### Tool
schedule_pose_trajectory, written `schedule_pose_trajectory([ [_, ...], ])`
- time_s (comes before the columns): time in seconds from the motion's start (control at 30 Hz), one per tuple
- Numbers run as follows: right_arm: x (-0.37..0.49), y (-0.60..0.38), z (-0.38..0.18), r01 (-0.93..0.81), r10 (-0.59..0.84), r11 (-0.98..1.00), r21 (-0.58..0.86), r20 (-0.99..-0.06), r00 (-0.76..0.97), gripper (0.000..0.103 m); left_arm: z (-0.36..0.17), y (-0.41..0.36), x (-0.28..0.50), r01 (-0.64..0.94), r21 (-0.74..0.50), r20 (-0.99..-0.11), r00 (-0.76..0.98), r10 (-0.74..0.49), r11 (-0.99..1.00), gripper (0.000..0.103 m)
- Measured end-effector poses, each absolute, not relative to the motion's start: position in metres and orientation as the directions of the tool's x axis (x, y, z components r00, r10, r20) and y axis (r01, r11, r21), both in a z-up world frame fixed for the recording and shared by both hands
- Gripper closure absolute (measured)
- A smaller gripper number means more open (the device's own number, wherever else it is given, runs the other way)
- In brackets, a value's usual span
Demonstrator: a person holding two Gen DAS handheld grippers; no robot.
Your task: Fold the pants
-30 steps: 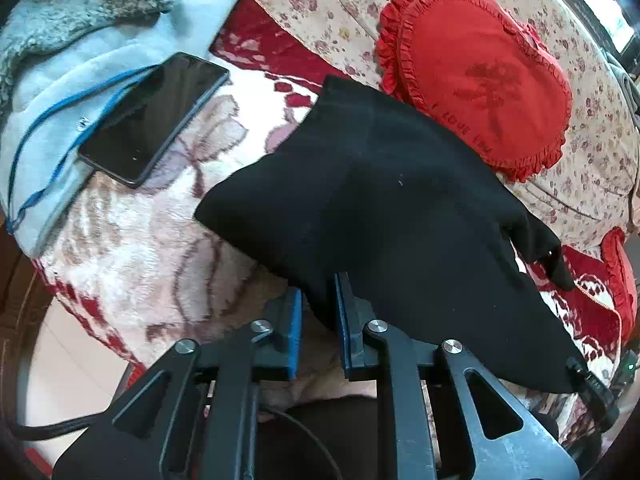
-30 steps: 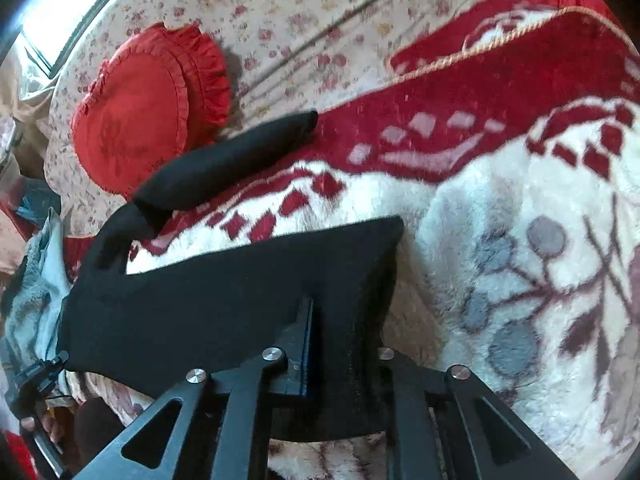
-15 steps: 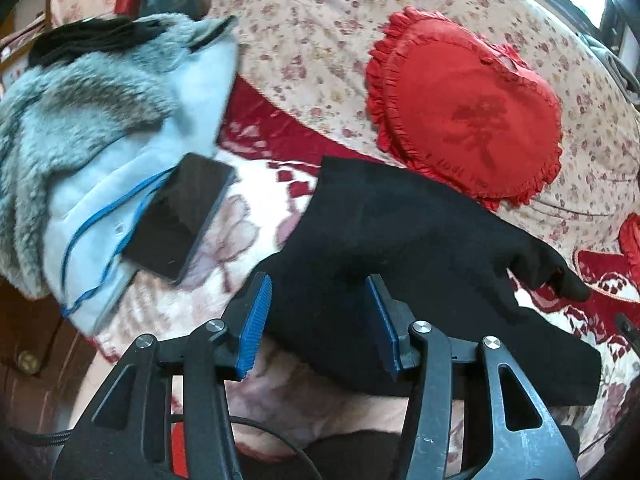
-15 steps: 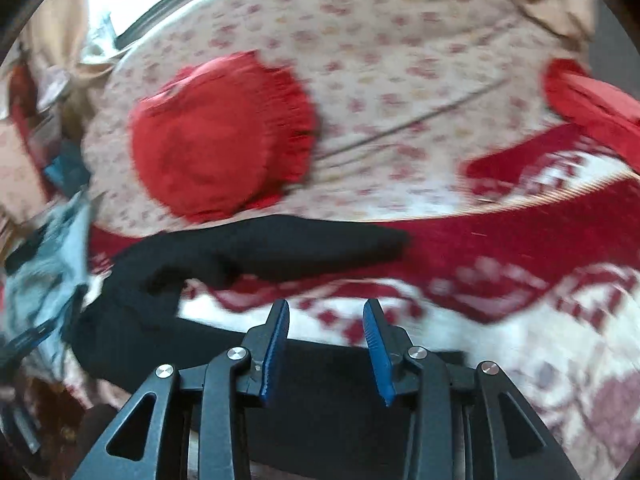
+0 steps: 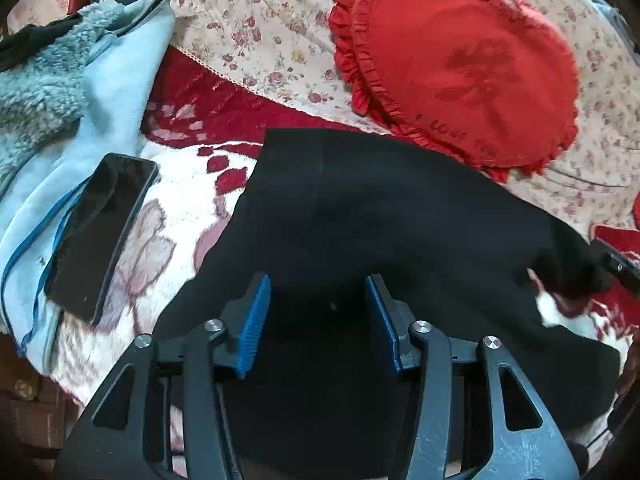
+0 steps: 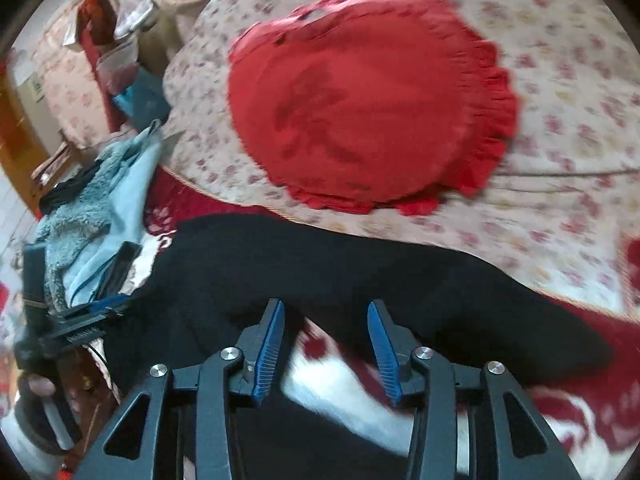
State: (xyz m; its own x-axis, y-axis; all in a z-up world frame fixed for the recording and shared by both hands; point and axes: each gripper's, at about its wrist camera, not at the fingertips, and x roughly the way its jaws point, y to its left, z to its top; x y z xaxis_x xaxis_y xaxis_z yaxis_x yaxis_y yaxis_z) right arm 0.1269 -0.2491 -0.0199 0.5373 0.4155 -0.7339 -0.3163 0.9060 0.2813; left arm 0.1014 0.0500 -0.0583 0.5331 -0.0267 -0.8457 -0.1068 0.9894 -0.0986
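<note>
**Inspector:** State the garment's condition and location.

**Operator:** The black pants (image 5: 360, 220) lie across the blanket (image 5: 176, 216) at frame centre, below the red cushion (image 5: 460, 64). Soft, limp and light, I judge; they sag unless held by an edge. Best hold: hem or waistband corners.

**Inspector:** Fingers?

**Operator:** My left gripper (image 5: 318, 320) stands about half open over the cloth, holding nothing. My right gripper (image 6: 326, 344) likewise, empty.

**Inspector:** Changes?

**Operator:** A second ago both were clamped on the fabric; both have just been opening and have released it.
</note>
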Motion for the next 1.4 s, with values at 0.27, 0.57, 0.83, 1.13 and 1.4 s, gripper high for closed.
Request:
schedule_pose_trajectory([
  [0.27, 0.196, -0.181, -0.036, -0.476, 0.456, 0.851, 0.224, -0.764, 0.457, 0.056, -0.072, 0.063, 0.127, -0.128, -0.179, -0.87, 0.483, -0.096, 0.976, 0.037],
  [0.57, 0.258, -0.133, -0.066, -0.621, 0.45, 0.764, 0.174, -0.834, 0.32, 0.047, -0.078, 0.07, 0.133, -0.111, -0.191, -0.865, 0.488, -0.114, 0.975, 0.024],
  [0.83, 0.274, -0.117, -0.091, -0.658, 0.5, 0.711, 0.248, -0.836, 0.226, 0.074, -0.077, 0.073, 0.131, -0.105, -0.211, -0.86, 0.493, -0.133, 0.972, 0.023],
  [1.13, 0.199, -0.132, -0.023, -0.687, 0.561, 0.703, 0.184, -0.737, 0.377, 0.094, -0.048, 0.105, 0.087, -0.186, -0.288, -0.825, 0.546, -0.145, 0.939, 0.023],
  [1.4, 0.069, -0.13, 0.006, -0.693, 0.596, 0.697, 0.184, -0.686, 0.417, 0.094, -0.016, 0.146, 0.022, -0.264, -0.377, -0.761, 0.635, -0.134, 0.888, 0.023],
])
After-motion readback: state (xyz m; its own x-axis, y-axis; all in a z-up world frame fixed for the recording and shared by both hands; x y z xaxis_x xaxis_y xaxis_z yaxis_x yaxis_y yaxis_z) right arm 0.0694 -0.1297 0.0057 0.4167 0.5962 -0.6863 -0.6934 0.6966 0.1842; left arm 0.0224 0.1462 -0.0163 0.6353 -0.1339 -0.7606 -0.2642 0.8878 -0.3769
